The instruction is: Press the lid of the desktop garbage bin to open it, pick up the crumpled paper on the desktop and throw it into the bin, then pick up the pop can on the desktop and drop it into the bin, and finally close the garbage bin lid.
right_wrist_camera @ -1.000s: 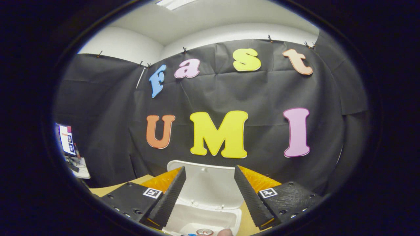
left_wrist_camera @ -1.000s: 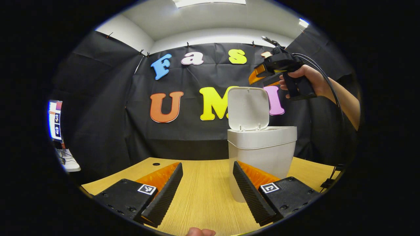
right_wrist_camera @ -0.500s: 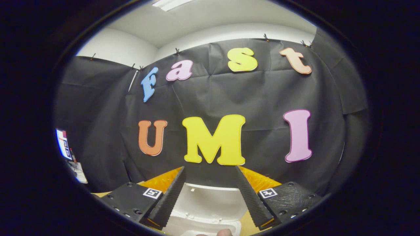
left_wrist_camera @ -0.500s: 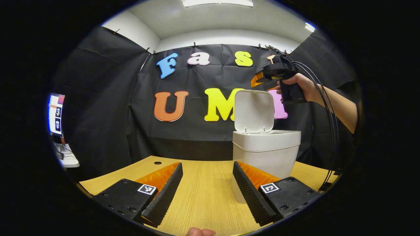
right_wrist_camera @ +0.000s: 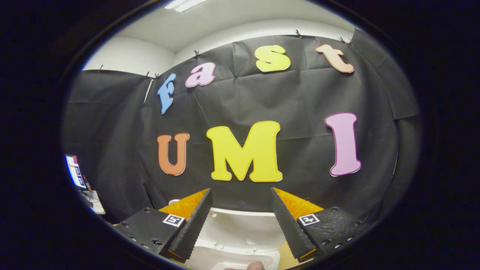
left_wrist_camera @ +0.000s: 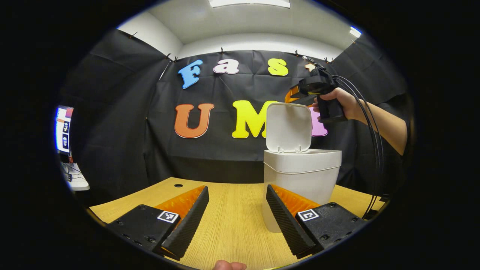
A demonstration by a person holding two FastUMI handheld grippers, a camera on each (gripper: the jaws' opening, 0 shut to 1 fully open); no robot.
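Left gripper view: bin [left_wrist_camera: 300, 176] lid [left_wrist_camera: 288, 127] upright, right tongs [left_wrist_camera: 296, 92] above; both tongs wide.

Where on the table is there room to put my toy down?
The wooden table is bare to the left of the white bin, from the left gripper back to the black cloth. It is crowded above the bin, where the raised lid and right gripper are.

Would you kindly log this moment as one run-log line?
bin: on desk | lid: up | right gripper: open, above lid | left gripper: open, low over desk
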